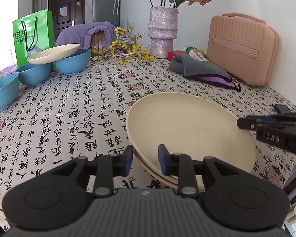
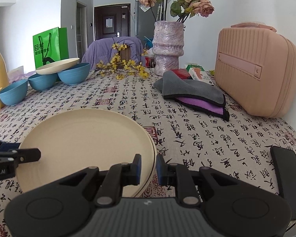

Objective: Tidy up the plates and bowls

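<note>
You have two cream plates (image 1: 191, 126) stacked near you on the calligraphy cloth, the top one tilted, its rim raised off the lower plate (image 1: 163, 177). Far left, three blue bowls (image 2: 43, 81) sit upright in a row, close together. A third cream plate (image 2: 58, 66) rests tilted across the rims of the two farther bowls
</note>
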`<state>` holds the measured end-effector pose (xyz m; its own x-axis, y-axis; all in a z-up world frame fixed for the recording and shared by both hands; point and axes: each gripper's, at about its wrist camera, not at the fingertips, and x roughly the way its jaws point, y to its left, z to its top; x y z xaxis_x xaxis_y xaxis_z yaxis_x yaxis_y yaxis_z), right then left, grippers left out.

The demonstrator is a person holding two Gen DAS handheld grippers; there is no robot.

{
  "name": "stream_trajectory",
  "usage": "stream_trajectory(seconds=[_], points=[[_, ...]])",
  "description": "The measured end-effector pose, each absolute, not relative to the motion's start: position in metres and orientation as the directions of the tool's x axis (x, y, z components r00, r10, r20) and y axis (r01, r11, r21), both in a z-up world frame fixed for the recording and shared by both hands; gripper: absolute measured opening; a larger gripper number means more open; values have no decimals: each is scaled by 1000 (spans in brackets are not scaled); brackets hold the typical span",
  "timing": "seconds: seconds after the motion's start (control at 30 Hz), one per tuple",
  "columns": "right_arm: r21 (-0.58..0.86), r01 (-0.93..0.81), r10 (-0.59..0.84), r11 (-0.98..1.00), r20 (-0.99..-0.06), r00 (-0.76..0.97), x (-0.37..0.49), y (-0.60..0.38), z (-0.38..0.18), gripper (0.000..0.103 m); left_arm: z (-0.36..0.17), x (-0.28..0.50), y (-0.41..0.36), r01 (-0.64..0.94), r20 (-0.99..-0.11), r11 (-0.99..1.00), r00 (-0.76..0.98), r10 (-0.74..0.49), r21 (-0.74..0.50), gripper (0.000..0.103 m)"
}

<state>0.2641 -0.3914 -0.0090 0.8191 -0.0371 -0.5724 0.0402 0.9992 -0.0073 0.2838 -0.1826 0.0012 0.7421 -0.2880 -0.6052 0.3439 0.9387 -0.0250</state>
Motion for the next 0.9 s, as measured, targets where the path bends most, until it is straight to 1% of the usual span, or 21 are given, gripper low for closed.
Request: stream_trajectory(seconds=[0.13,0.33,0.4,0.47,0.7,0.8,0.9], points=[[-13,44,-44,999,-556,830,260,-389,-2,16,3,277,-177,352,-594,935,746,-303,-35,30],[-17,2,-11,1000,-538,843,253,-378,10,16,14,263,-162,339,-552,939,773,-311,-54,31],[-15,-16,6,1000,-527,850,249,-371,15,16,19,256,-153,329,-537,942,786,-308,-60,32],[-13,-38,26,999,-516,856,245,-362,19,16,23,248,-142,313,-522,947,799,-299,-64,36],[-2,-119,102,993,-498,861,229,-323,28,23,32,212,-88,219,-487,975,847,-213,-45,39],[13,-166,151,986,-487,860,219,-301,30,27,36,193,-65,174,-461,984,871,-168,-29,44],[22,-210,195,977,-475,858,209,-279,31,32,38,176,-45,136,-444,991,887,-130,-20,52]])
